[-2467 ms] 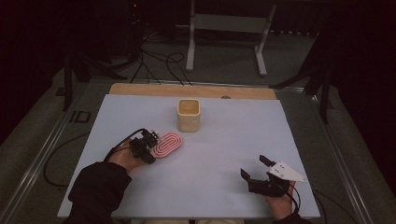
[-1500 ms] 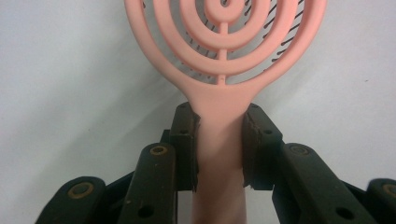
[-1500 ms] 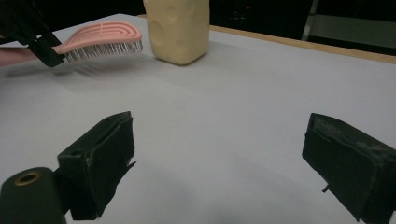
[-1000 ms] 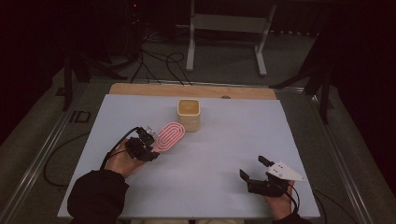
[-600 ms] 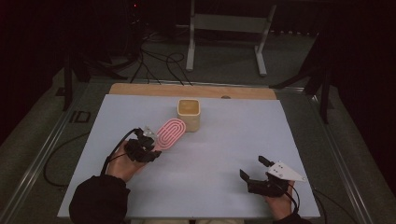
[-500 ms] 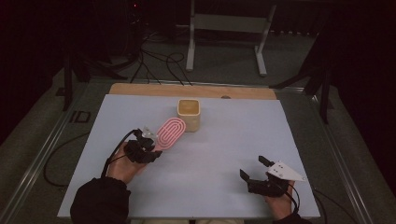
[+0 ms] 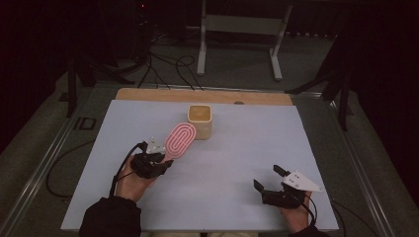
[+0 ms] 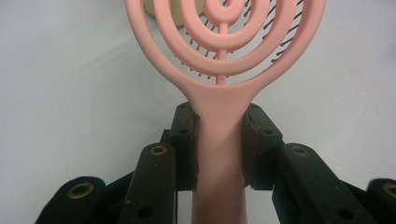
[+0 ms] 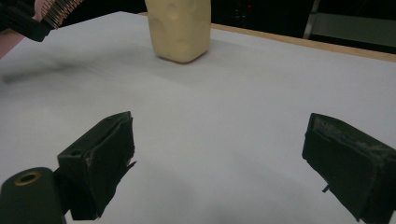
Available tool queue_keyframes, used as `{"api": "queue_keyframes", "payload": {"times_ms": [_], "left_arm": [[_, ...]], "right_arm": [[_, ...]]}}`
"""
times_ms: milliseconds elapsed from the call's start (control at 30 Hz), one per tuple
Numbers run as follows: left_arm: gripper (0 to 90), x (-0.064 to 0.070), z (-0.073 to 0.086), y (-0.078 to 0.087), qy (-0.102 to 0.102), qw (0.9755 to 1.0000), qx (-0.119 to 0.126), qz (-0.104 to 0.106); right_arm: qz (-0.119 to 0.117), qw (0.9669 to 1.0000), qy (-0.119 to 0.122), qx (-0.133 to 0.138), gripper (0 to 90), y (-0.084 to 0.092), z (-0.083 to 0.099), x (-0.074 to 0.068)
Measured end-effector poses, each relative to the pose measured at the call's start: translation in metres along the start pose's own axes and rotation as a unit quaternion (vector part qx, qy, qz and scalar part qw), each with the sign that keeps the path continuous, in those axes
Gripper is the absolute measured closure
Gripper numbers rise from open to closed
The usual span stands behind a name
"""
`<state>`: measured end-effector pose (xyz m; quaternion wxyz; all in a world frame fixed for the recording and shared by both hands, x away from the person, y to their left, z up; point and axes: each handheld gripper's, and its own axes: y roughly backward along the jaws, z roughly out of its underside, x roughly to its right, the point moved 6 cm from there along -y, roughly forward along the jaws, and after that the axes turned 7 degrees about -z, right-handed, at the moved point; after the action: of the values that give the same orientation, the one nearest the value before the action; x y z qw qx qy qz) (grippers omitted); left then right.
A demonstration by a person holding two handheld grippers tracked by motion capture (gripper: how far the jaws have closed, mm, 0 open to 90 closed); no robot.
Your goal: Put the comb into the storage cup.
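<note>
Smooth matt pink plastic brush [image 8: 223, 56] (thin dark bristles), matt cream holder [image 7: 200, 120], wooden table edge [image 7: 148, 94]

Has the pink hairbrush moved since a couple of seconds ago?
Yes. The pink hairbrush, clamped in the left tongs, has travelled toward the far side of the table; its head now reaches the yellow cup, which stayed put.

One pink hairbrush [image 7: 180, 140], one cream container [image 7: 200, 120], two grippers, one table [image 7: 232, 153].

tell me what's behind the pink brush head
Behind the brush, through its rings, show dark bristles and a corner of the beige cup, with white table around. The rest of the cup is covered.
</note>
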<state>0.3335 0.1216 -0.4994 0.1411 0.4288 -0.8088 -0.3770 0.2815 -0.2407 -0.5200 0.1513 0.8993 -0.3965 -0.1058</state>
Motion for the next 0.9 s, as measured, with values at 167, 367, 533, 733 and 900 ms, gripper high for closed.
{"api": "queue_keyframes", "payload": {"times_ms": [167,367,533,733,900], "left_arm": [[69.9,0.0022,-0.0019,0.0020,-0.002,0.9999,0.011,-0.002],[69.9,0.0069,-0.0033,0.0051,-0.004,0.9995,0.029,-0.006],[69.9,0.0083,-0.0035,0.0055,-0.006,0.9991,0.040,-0.010],[69.9,0.0080,-0.0032,0.0069,-0.002,0.9983,0.057,-0.013],[69.9,0.0094,-0.0024,0.0086,0.004,0.9977,0.066,-0.014]], "right_arm": [[-0.001,1.0000,0.000,0.000,8.9,-0.0006,0.0002,-0.0002],[-0.004,1.0000,0.001,0.001,8.9,-0.0009,-0.0007,-0.0005],[-0.005,1.0000,0.000,-0.001,8.9,-0.0023,-0.0006,-0.0016],[-0.006,1.0000,-0.001,-0.003,8.9,-0.0032,-0.0004,-0.0013],[-0.008,1.0000,0.002,-0.003,8.9,-0.0043,-0.0009,-0.0032]]}}
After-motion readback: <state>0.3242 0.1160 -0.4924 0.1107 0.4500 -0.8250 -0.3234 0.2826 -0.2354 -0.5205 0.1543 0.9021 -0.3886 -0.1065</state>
